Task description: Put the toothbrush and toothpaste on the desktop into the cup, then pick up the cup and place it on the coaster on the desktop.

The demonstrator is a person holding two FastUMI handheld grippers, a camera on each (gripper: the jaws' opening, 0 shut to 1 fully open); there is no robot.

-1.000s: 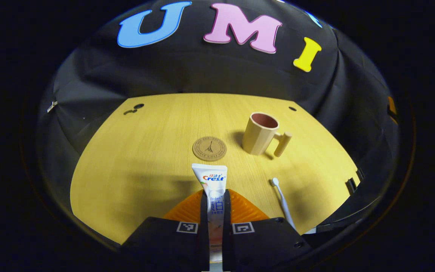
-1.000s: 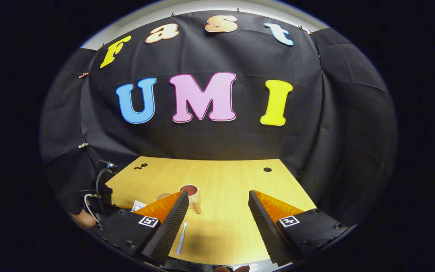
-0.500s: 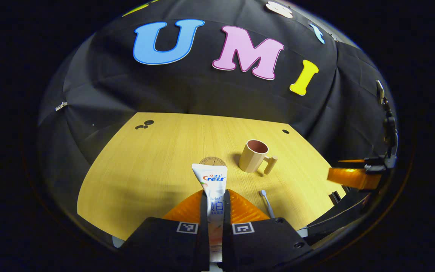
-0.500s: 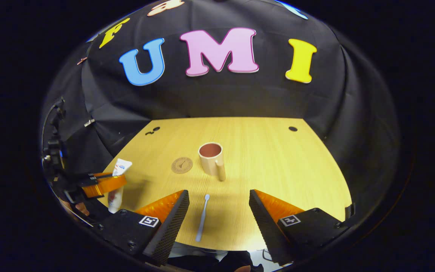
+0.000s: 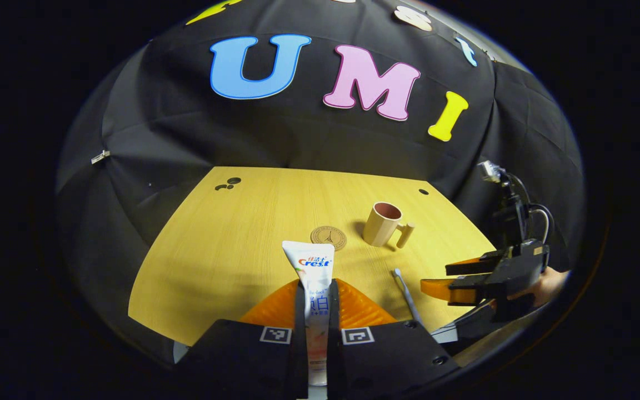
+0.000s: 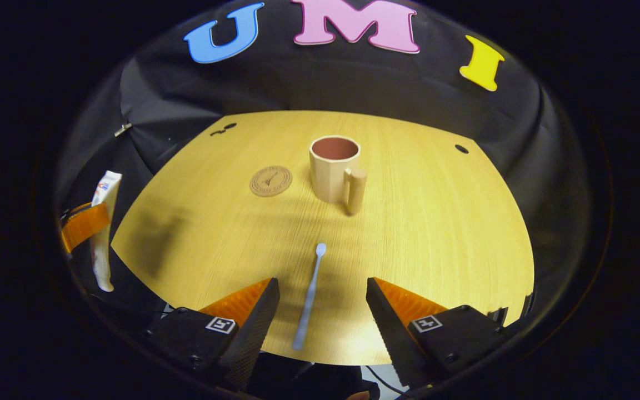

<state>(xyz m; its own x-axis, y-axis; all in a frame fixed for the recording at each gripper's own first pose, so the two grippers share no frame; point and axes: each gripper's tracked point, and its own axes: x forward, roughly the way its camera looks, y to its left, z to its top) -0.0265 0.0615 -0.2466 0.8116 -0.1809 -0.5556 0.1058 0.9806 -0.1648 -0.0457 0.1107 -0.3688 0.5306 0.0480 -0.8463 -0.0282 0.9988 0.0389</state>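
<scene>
Nearest, left tool [image 5: 316, 311] clamped on the toothpaste [image 5: 315, 272], tube upright above the worktop [image 5: 231, 250]. Right tool [image 6: 320, 311] spread wide over the near edge, toothbrush [image 6: 309, 291] lying flat between its fingers (untouched, head pointing at the cup). Farther back, coaster [image 6: 271, 180] just left of the cup [image 6: 334, 169], apart, handle [image 6: 355, 190] turned toward the brush. Nothing between brush and cup.
</scene>
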